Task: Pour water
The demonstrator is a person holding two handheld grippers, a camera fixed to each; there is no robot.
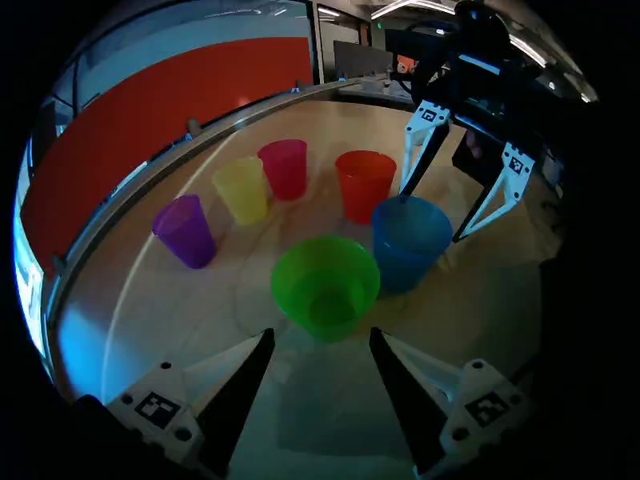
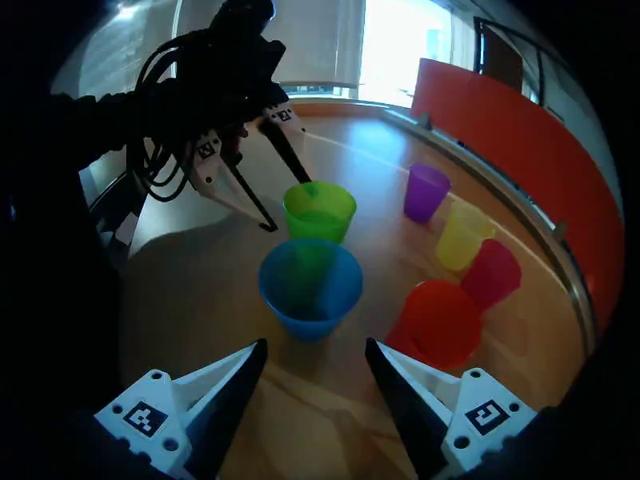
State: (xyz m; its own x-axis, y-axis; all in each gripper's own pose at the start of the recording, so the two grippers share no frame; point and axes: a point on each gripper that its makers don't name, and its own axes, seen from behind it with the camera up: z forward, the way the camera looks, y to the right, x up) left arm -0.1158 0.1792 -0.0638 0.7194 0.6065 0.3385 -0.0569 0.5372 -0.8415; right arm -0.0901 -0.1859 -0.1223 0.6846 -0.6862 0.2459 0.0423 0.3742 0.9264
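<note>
Six plastic cups stand upright on a wooden table. In the left gripper view my left gripper [image 1: 320, 344] is open just short of the green cup [image 1: 326, 285], which has liquid in its bottom. Behind it stands the blue cup [image 1: 410, 240], and the right gripper [image 1: 430, 214] hangs open over the blue cup's far side. In the right gripper view my right gripper [image 2: 314, 352] is open in front of the blue cup [image 2: 310, 288]. The green cup [image 2: 319, 211] is beyond it, with the left gripper [image 2: 290, 202] open at its far side.
Purple [image 1: 186, 230], yellow [image 1: 242, 189], pink [image 1: 284, 167] and red [image 1: 365, 184] cups form an arc behind. In the right gripper view the red cup [image 2: 438, 322] stands close to my right finger. An orange wall panel [image 1: 160, 112] runs along the table's far edge.
</note>
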